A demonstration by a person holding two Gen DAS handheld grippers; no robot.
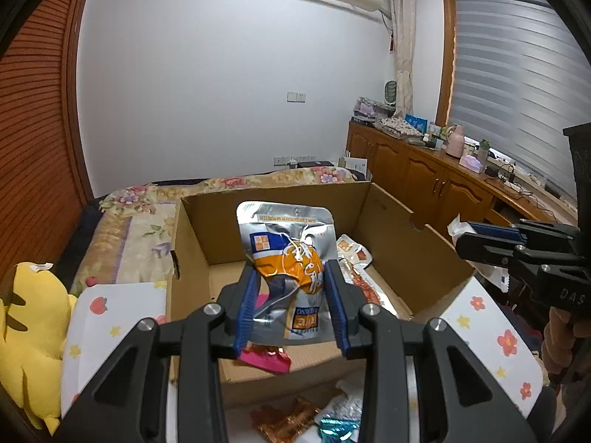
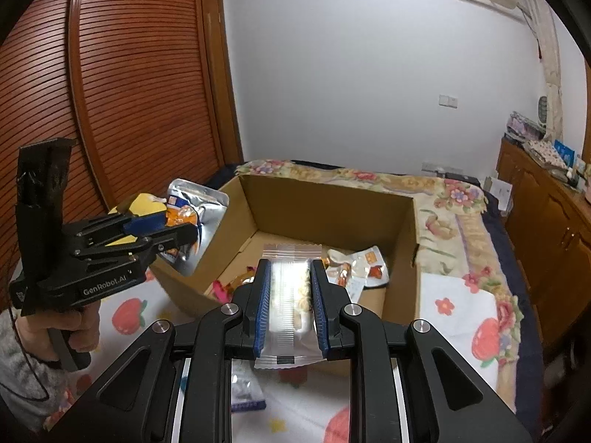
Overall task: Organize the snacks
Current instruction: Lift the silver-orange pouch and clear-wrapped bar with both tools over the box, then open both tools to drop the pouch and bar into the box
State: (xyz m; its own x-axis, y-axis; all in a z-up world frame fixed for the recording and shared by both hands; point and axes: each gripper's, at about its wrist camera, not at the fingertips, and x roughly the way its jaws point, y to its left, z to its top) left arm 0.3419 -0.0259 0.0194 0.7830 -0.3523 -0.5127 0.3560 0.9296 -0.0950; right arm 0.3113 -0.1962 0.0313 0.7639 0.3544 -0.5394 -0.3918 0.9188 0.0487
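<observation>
My left gripper [image 1: 292, 277] is shut on a silver and orange snack pouch [image 1: 286, 247] and holds it above the open cardboard box [image 1: 266, 199]. It shows from the side in the right wrist view [image 2: 173, 229], with the pouch [image 2: 199, 203] over the box's left wall. My right gripper [image 2: 290, 277] is shut on a clear wrapped snack pack [image 2: 290, 295] above the box's near edge [image 2: 399, 302]. It also shows at the right of the left wrist view [image 1: 461, 238]. Several snack packets [image 2: 358, 265] lie inside the box.
The box stands on a bed with a fruit and flower sheet [image 2: 461, 317]. Loose snacks [image 1: 295, 421] lie on the sheet in front of the box. A yellow plush toy [image 1: 29, 325] sits at the left. Wooden cabinets [image 1: 424, 177] run along the right wall.
</observation>
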